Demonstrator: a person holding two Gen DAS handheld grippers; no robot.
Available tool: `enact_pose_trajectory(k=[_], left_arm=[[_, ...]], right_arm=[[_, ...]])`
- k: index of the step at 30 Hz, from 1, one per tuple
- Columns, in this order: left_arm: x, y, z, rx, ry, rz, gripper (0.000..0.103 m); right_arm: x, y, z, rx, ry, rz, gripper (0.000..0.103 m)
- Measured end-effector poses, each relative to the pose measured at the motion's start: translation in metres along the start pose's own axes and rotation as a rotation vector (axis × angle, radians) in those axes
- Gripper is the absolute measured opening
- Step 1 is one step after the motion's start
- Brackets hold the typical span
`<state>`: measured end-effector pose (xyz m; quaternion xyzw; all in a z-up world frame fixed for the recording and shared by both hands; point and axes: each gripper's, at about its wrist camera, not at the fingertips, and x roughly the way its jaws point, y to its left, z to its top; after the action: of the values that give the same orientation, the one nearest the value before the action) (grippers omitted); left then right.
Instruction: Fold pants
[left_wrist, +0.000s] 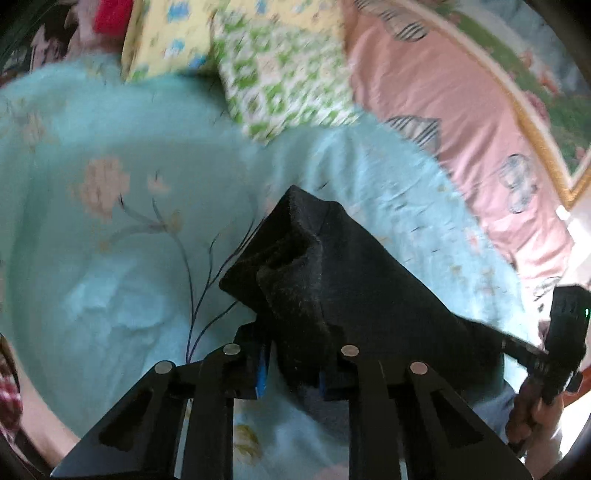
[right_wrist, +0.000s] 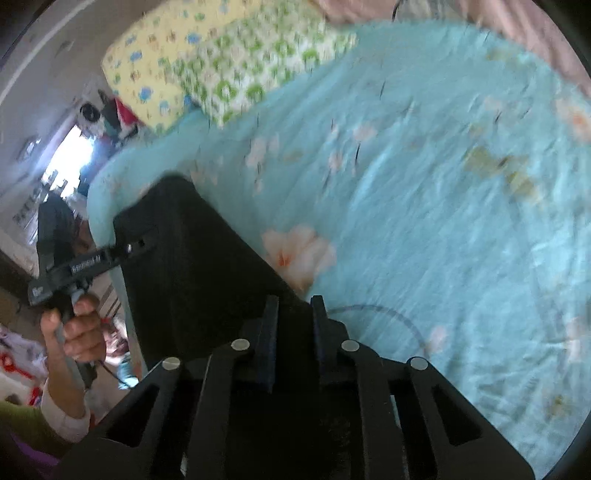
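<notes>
Left gripper (left_wrist: 291, 363), right gripper (right_wrist: 293, 332): fingers clamp black pants (left_wrist: 332, 266) above bedsheet (left_wrist: 110, 258); lettering unreadable.

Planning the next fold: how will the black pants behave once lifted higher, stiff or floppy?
Likely floppy: the black pants bunch and sag between the left gripper and right gripper. The fuzzy nap probably resists slipping. Seemingly thick, so folds may stay bulky.

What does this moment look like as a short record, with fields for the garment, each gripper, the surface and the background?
garment: black pants, lifted above the bed, stretched between both grippers
left gripper: shut on the pants
right gripper: shut on the pants
surface: light blue floral bedsheet
background: yellow pillow, green patterned pillow, pink quilt
image quality: motion-blurred
</notes>
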<state>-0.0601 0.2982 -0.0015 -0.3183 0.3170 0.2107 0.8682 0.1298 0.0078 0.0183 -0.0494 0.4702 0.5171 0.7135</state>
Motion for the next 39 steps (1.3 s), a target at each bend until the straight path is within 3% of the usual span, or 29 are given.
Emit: enact_pose_trajectory(k=[5, 8, 13, 18, 21, 25, 31, 39], left_arm=[[-0.060, -0.011, 0.014, 0.011, -0.131, -0.097, 0.018], [-0.067, -0.014, 0.017, 0.059, -0.161, -0.051, 0.019], [-0.039, 0.004, 0.017, 0.091, -0.130, 0.028, 0.019], [0.006, 0.034, 0.016, 0.074, -0.031, 0.072, 0.020], [0.009, 0.036, 0.012, 0.073, -0.019, 0.106, 0.028], [-0.016, 0.036, 0.007, 0.055, -0.079, 0.131, 0.042], [-0.054, 0.015, 0.001, 0.071, -0.152, 0.121, 0.048], [-0.044, -0.059, -0.011, 0.225, -0.092, 0.017, 0.055]], right_arm=[[-0.046, 0.026, 0.019, -0.079, -0.177, -0.087, 0.012], [-0.038, 0.033, 0.025, -0.114, -0.188, -0.112, 0.012], [0.004, 0.041, 0.024, -0.159, -0.151, -0.162, 0.012], [0.047, 0.031, 0.022, -0.138, -0.113, -0.179, 0.012], [0.054, 0.022, 0.017, -0.094, -0.089, -0.165, 0.020], [0.028, 0.021, 0.005, -0.070, -0.129, -0.167, 0.032], [-0.026, 0.023, -0.025, -0.013, -0.194, -0.127, 0.040], [-0.078, 0.017, -0.089, 0.096, -0.231, -0.098, 0.041]])
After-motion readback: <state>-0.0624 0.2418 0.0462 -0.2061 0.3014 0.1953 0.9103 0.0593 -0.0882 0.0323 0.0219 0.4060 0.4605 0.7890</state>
